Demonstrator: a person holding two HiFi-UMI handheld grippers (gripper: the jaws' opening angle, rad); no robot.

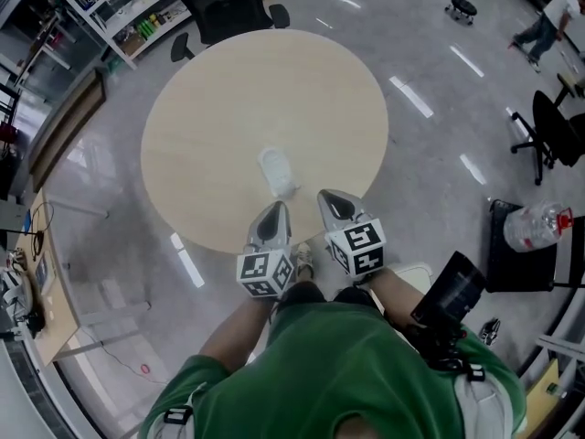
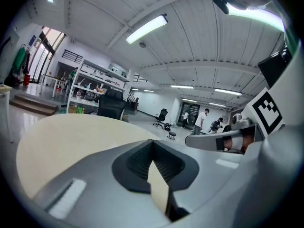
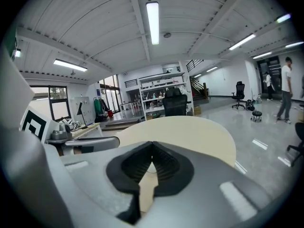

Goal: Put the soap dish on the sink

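A pale, translucent soap dish (image 1: 277, 172) lies on the round beige table (image 1: 210, 126), toward its near edge. In the head view both grippers hover side by side just short of it, over the table's rim. My left gripper (image 1: 275, 208) is below the dish and my right gripper (image 1: 327, 198) is to its lower right; neither touches it. The left gripper view shows the left gripper (image 2: 152, 142) with its dark pads (image 2: 135, 163) meeting at the tips, nothing between them. In the right gripper view the right gripper (image 3: 152, 145) is likewise shut and empty, with the table (image 3: 190, 132) beyond.
A black office chair (image 1: 224, 3) stands at the table's far side, with shelves (image 1: 137, 12) behind it. To the right are a black stool carrying a water bottle (image 1: 535, 227) and another chair (image 1: 553, 140). A desk (image 1: 41, 273) lines the left. People stand far off (image 2: 202, 120).
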